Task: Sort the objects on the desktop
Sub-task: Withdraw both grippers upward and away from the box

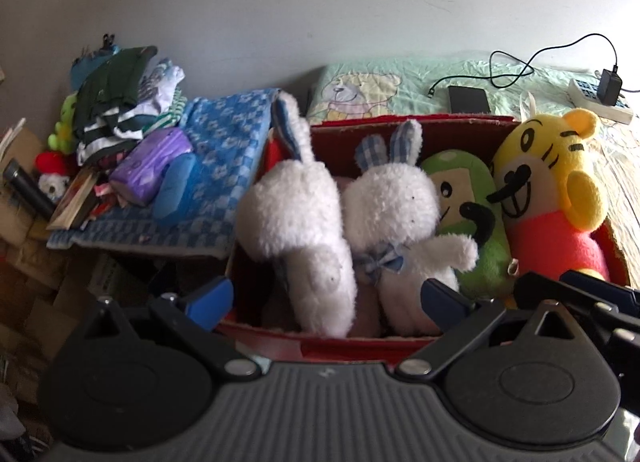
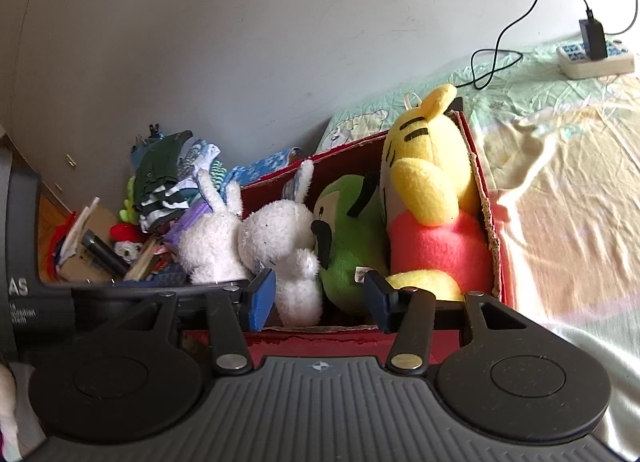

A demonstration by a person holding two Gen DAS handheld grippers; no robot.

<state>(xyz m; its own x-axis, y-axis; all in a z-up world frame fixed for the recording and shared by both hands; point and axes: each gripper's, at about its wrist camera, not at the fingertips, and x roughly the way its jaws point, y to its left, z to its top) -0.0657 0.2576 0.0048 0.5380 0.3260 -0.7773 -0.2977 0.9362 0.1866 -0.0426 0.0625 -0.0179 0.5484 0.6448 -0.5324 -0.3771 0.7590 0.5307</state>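
Red box (image 1: 400, 129) mid-frame packed wall to wall with four plush toys (image 1: 392, 201), left gripper (image 1: 328, 298) and right gripper (image 2: 320, 294) at its near edge, jaws wide apart, empty, bare bed (image 2: 560, 201) at right

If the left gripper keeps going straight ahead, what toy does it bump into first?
Probably one of the two white bunnies in the red box. The open left gripper points right at them, though depth is hard to judge.
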